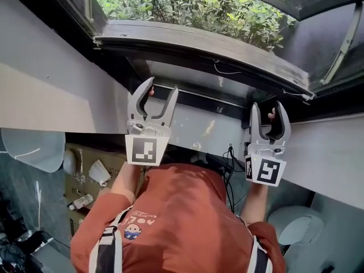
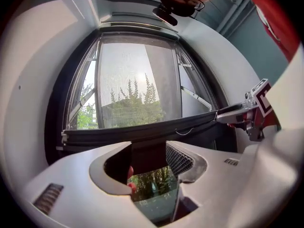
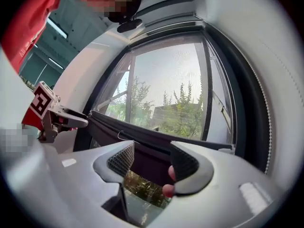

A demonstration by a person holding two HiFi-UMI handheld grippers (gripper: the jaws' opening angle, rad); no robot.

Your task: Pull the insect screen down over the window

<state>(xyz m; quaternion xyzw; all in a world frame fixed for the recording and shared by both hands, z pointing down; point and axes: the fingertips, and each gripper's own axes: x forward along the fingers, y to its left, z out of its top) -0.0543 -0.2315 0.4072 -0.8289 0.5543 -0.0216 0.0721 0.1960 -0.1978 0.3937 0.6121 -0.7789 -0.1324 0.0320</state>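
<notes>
The insect screen's dark pull bar [image 1: 193, 47] [image 2: 142, 132] [image 3: 147, 139] runs across the window, with hazy mesh above it and clear greenery below. A thin white cord [image 1: 224, 70] hangs on it. My left gripper [image 1: 161, 90] [image 2: 148, 163] is raised to the bar's left part with its jaws spread; the bar crosses the gap between them. My right gripper [image 1: 268, 110] [image 3: 151, 167] stands the same way at the bar's right part. Each shows in the other's view: the right gripper [image 2: 247, 118] and the left gripper [image 3: 57, 118]. I cannot tell whether the tips touch the bar.
A white wall ledge [image 1: 51, 95] runs under the window. Below it to the left stands a cardboard box [image 1: 85, 181] with small items, and black cables [image 1: 230, 164] hang in the middle. A metal window stay [image 1: 344, 44] is at the upper right.
</notes>
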